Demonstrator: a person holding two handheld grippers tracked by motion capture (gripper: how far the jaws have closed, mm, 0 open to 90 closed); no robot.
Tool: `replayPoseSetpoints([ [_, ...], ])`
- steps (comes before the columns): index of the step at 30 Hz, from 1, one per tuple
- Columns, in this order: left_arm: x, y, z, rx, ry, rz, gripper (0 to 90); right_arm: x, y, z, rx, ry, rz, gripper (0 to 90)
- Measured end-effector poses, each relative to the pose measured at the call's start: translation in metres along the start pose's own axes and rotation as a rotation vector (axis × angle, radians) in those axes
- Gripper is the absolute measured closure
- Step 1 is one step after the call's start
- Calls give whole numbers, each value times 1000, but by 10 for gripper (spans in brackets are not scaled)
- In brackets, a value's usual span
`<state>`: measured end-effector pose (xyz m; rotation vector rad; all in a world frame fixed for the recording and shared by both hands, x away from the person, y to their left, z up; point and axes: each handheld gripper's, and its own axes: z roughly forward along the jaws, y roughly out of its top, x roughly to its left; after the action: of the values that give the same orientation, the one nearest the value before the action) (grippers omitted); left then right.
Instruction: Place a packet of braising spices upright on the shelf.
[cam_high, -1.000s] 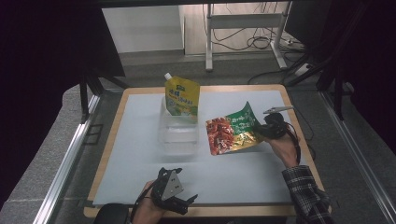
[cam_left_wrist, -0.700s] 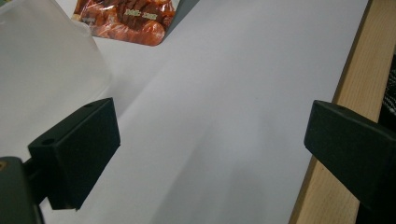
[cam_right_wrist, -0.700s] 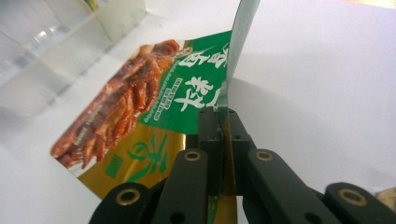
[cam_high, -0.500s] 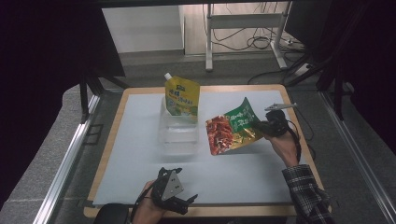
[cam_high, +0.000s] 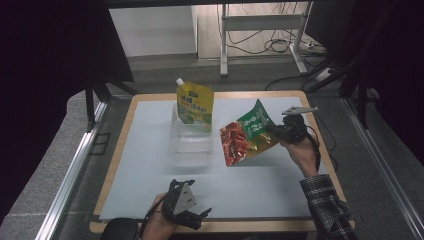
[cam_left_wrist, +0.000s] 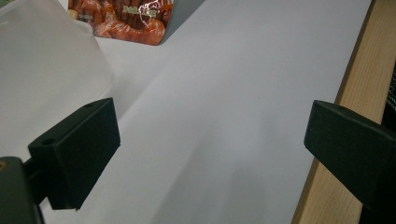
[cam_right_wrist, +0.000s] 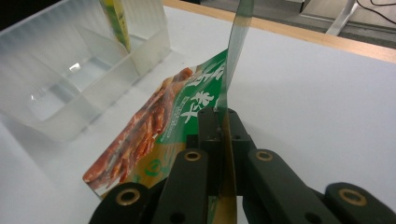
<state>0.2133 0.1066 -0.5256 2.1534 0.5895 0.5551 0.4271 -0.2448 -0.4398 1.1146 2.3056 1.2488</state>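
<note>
Snack bag (cam_high: 247, 135) now hangs higher above the table (cam_high: 150, 165) beside the clear bin (cam_high: 191, 142), clamped in the right tool (cam_high: 274, 129); left tool (cam_high: 197, 220) stays open, unmoved

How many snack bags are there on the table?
2. The yellow spout pouch stands in the far part of the clear bin. The red and green snack bag is held up by the right gripper, beside the bin.
</note>
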Motion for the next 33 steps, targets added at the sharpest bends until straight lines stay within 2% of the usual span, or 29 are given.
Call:
replayPoseSetpoints([
  [14,0,0,1,-4,3,-1,31,13,28,-2,-32,45,-22,888],
  [23,1,0,-2,-33,8,-21,31,24,48,-10,-49,91,-48,890],
  [28,1,0,-2,-31,7,-17,31,30,57,-13,-54,128,-58,890],
  [33,1,0,-2,-31,6,-17,31,34,64,-16,-60,134,-70,890],
])
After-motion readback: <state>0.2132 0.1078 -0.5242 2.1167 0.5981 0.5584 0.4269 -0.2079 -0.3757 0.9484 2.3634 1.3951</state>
